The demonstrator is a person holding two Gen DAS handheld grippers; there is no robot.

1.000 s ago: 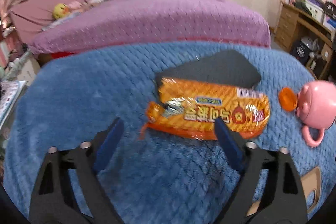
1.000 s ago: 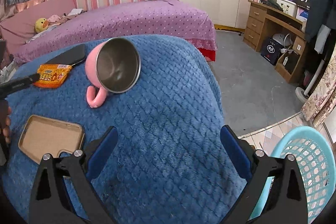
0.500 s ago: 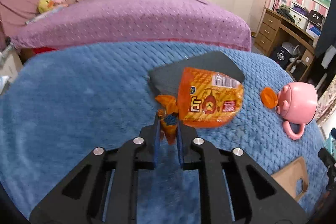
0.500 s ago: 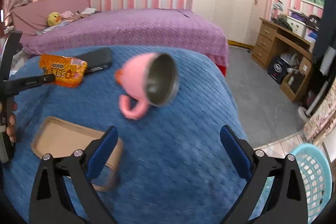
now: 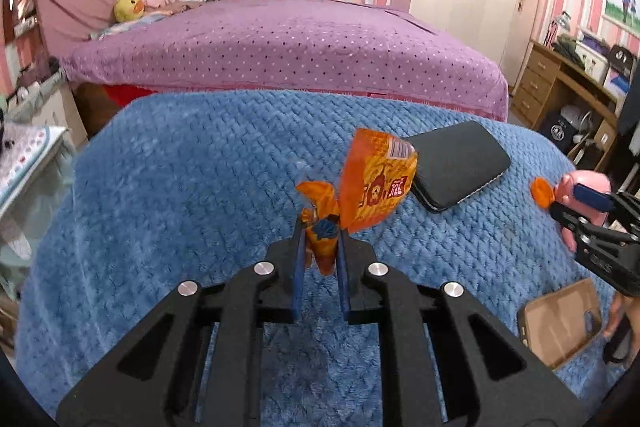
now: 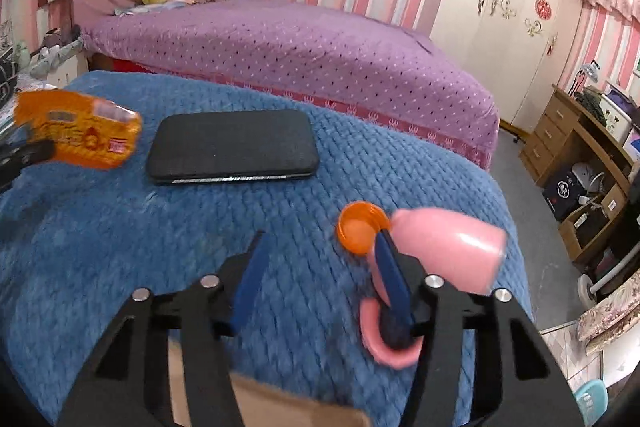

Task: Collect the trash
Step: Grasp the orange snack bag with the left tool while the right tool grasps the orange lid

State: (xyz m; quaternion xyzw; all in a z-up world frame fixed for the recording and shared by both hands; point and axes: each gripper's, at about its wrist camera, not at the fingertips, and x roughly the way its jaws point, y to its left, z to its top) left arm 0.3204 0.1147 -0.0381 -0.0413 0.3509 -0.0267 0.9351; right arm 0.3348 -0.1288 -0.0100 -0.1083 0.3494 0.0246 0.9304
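A: Left gripper (image 5: 320, 247) is clamped on the twisted end of the orange snack wrapper (image 5: 372, 183). We've got the wrapper lifted off the blue blanket (image 5: 192, 187), hanging tilted up just beside the black phone case (image 5: 460, 167).

B: Right side?

A: Right gripper (image 6: 320, 267) jaws have just been closing and stand partly apart, with only bare blanket between them. Its right finger (image 6: 394, 283) sits against the pink mug (image 6: 444, 247), which lies on its side. We can't tell if it presses on it.

B: Anything else near it?

A: Orange cap (image 6: 360, 231) just beside the mug's base, on the blanket. Brown cardboard tray (image 5: 560, 319) at the near edge. A person's fingers (image 5: 620, 311) show next to it. Blue basket (image 6: 592, 399) down on the floor, lower right.
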